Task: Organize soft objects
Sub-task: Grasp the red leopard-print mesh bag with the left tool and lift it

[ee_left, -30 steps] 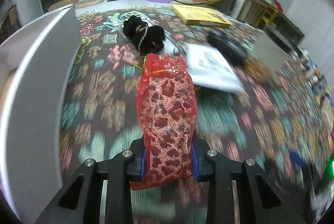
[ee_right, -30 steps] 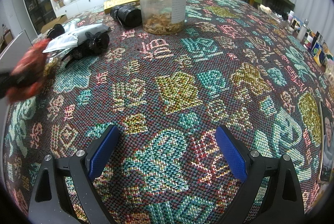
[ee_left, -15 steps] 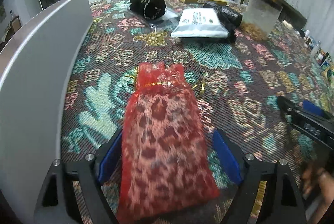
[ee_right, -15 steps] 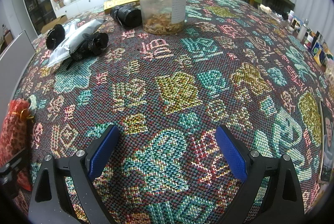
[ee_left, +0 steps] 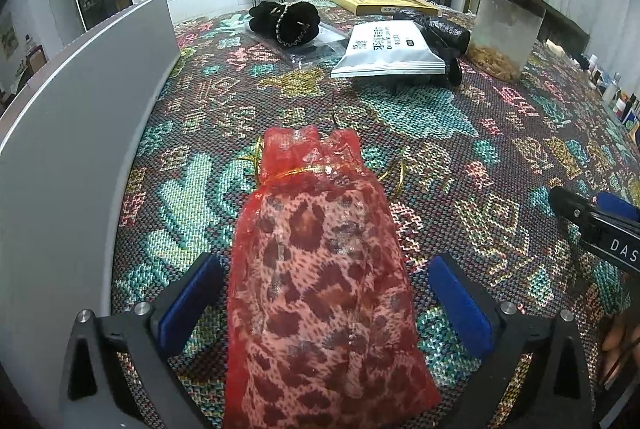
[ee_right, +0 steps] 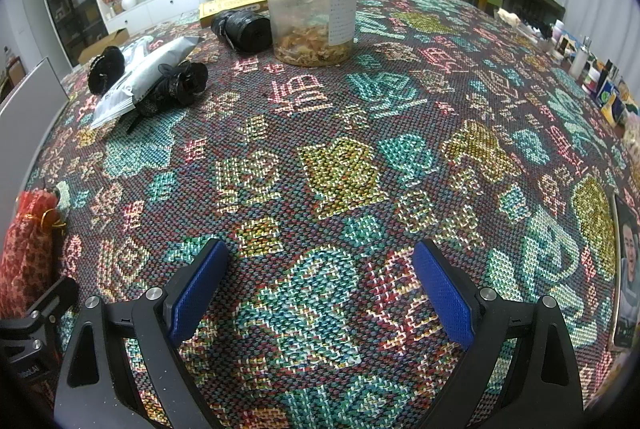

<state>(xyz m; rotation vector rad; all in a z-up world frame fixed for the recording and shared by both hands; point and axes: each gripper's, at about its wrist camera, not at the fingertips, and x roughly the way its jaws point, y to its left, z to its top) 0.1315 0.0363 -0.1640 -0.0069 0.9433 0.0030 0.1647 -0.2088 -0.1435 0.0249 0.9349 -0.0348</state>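
A red mesh pouch with a leopard print and a gold drawstring lies on the patterned tablecloth. My left gripper straddles it. Its jaws are opening, and the blue pads stand clear of the pouch on both sides. In the right wrist view the pouch shows at the far left edge, with the left gripper's finger just below it. My right gripper hangs open over bare cloth with nothing between its fingers. Farther back lie a black fluffy item with a chain and a black bow-like bundle.
A pale grey box wall runs along the left. At the back are a silver mailer bag, a black bag roll, a clear lidded jar and a yellow box. Small bottles line the right edge.
The left gripper came down with the pouch, laid it on the cloth beside the grey box and opened its jaws off it. The right gripper stayed where it was.
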